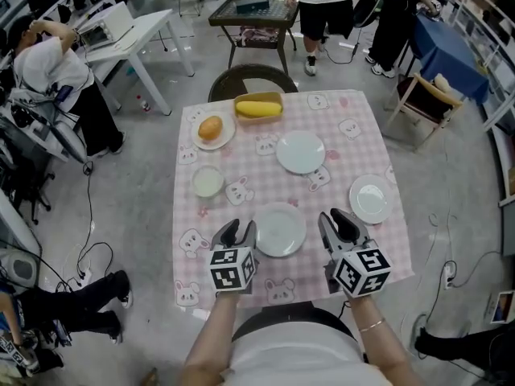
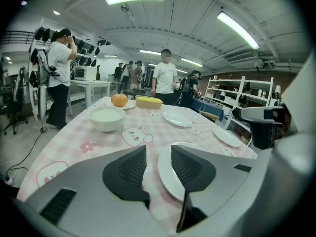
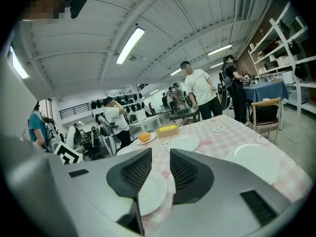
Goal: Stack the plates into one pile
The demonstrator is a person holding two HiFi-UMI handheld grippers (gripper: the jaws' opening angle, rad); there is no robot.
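L gripper (image 1: 238, 232) is low over the table's (image 1: 265, 284) near edge, angled fwd & down, jaws spread, nothing pinched. Near plate (image 1: 280, 229) lies flat btwn both grippers, just beside each. R gripper (image 1: 336, 222) points fwd, jaws spread, empty. Two more plates lie apart: mid plate (image 1: 300, 151) farther back, right plate (image 1: 372, 198).

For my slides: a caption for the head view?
Left hand-held gripper and right hand-held gripper, both open, flank the near plate on the tablecloth.
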